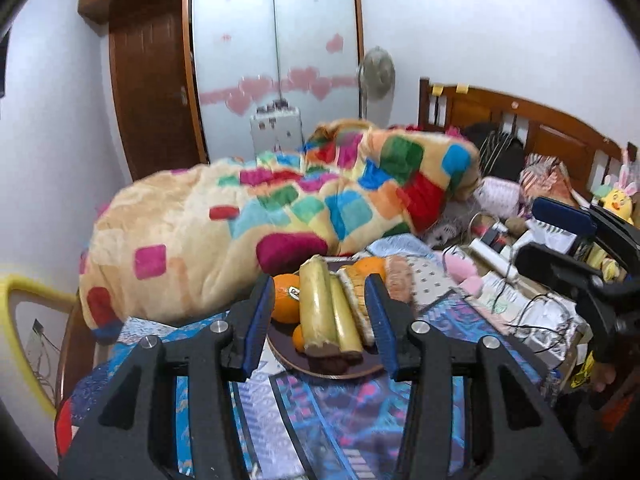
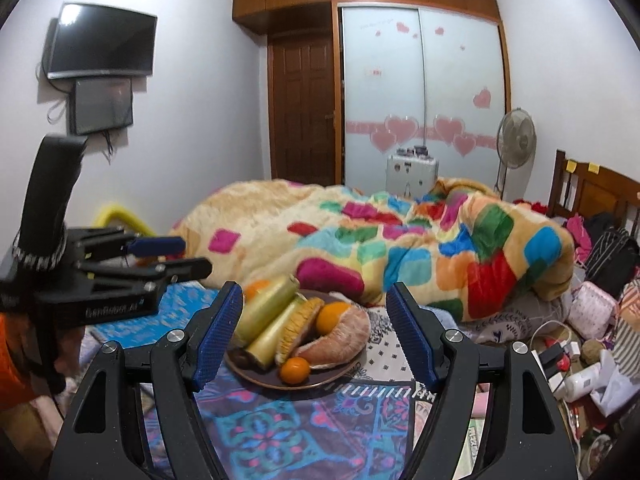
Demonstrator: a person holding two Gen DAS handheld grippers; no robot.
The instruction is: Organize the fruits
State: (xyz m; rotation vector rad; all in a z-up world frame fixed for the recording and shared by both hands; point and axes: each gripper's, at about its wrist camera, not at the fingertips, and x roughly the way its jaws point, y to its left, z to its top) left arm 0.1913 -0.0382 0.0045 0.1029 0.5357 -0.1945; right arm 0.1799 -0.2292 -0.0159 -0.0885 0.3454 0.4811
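Observation:
A dark round plate [image 1: 320, 366] [image 2: 256, 376] lies on the patterned bedcover. It holds two pale green sugarcane sticks [image 1: 318, 304] [image 2: 266, 312], several oranges [image 1: 286, 298] [image 2: 295, 370] and peeled pomelo pieces [image 1: 354, 300] [image 2: 340, 340]. My left gripper [image 1: 318, 320] is open and empty, above the near side of the plate. My right gripper [image 2: 310, 332] is open and empty, with the plate between its fingers' line of sight. The right gripper shows in the left wrist view [image 1: 560, 236]; the left gripper shows in the right wrist view [image 2: 172, 258].
A bunched multicoloured blanket [image 1: 280, 208] [image 2: 400, 248] lies just behind the plate. Clutter of cables, bottles, bags and soft toys [image 1: 520, 272] [image 2: 576, 352] fills the bed's right side. A wooden headboard [image 1: 520, 128], a fan [image 2: 516, 140] and a wardrobe [image 2: 420, 92] stand behind.

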